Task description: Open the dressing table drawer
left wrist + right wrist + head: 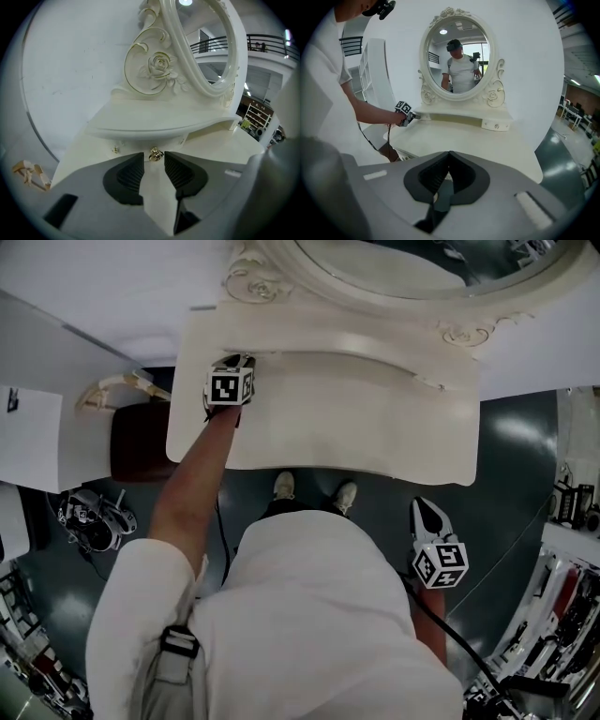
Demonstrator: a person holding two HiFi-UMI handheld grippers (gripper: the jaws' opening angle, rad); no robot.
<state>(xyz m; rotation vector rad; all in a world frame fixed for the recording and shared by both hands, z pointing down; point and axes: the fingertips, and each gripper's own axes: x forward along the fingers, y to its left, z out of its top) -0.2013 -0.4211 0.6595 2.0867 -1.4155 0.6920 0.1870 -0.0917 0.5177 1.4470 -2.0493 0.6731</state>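
Smooth, glossy cream table (328,427) with a wavy front edge and rounded corners. At its back left, a small shelf (154,119) beneath a carved scroll with a raised rose (161,65), edged in gilt. Tucked under that shelf, the drawer (136,144): curved cream front, a round brass knob (155,153), and a smaller stud (115,150) to the knob's left. Further right, an oval mirror (457,54) in a thick moulded frame, then a matching little drawer (496,124) at the mirror's right foot.

Plain white wall (70,70) behind. Dark brown stool (141,442) just left of the table, with tangled gear (89,521) on the dark floor (506,456) further left. Pale shoes (284,486) just below the table's front edge. Cluttered racks at the far right.

Left gripper (232,360) out over the table's back left corner, at the end of a bare forearm (192,488). Jaws released and parted, ribbed black pads (131,174) flanking the knob at their tips without pressing it, so grasping nothing. Right gripper (449,155) low in front of the table's right part, well apart from both drawers, with jaws clenched tip to tip and nothing between them.
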